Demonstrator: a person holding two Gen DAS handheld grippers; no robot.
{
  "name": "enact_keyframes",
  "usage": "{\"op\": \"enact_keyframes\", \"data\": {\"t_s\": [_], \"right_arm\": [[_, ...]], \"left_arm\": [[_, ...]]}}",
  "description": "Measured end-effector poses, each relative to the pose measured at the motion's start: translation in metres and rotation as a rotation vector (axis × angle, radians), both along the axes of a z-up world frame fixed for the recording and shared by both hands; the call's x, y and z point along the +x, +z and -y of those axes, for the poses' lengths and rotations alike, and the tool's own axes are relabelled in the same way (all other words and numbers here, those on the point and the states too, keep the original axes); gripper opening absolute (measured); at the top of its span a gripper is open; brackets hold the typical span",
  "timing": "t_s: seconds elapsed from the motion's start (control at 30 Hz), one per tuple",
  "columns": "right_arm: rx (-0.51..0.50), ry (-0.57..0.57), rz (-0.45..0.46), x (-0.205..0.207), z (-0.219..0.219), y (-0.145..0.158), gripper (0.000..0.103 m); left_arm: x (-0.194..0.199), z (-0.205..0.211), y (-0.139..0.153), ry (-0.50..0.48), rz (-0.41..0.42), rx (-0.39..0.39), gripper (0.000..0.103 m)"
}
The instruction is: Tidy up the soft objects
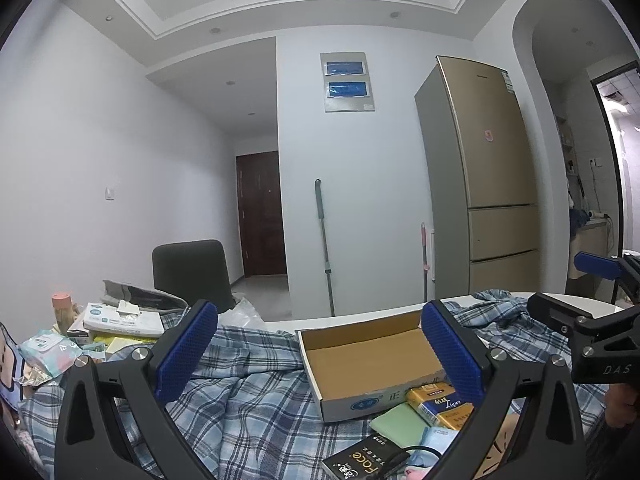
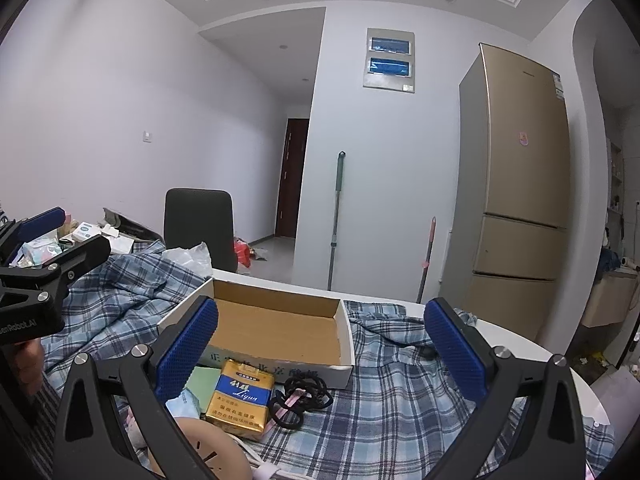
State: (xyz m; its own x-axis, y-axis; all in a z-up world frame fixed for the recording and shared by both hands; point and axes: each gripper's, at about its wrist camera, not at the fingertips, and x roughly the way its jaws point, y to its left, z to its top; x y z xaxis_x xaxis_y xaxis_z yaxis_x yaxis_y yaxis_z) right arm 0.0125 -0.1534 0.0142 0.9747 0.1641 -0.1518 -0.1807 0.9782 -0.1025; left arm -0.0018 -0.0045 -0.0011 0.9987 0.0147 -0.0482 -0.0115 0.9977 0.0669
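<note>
An open, empty cardboard box [image 1: 368, 356] [image 2: 276, 328] lies on a blue plaid shirt [image 1: 248, 396] [image 2: 384, 392] spread over the table. In front of the box lie a yellow and blue packet [image 2: 242, 394] [image 1: 438, 400], a green pad [image 1: 400, 424], black hair ties [image 2: 300, 398] and a black packet [image 1: 360, 460]. My left gripper [image 1: 320, 354] is open and empty above the shirt, left of the box. My right gripper [image 2: 322, 350] is open and empty above the box's near edge. Each gripper shows at the edge of the other's view.
A pile of tissue packs and boxes [image 1: 116, 320] sits at the table's left. A black chair [image 2: 199, 226] stands behind the table. A gold fridge [image 2: 516, 192], a mop [image 2: 335, 216] and a dark door [image 1: 262, 214] stand beyond. A round beige object [image 2: 200, 446] lies near.
</note>
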Motion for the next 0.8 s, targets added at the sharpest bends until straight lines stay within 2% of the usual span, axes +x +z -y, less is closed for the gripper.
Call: {"op": "enact_keyframes", "data": {"t_s": [0.8], "right_arm": [[0.002, -0.010, -0.030, 0.0040, 0.0018, 0.0006, 0.103]], "left_arm": [[0.0030, 0.0037, 0.0000, -0.075, -0.033, -0.002, 0.103]]}}
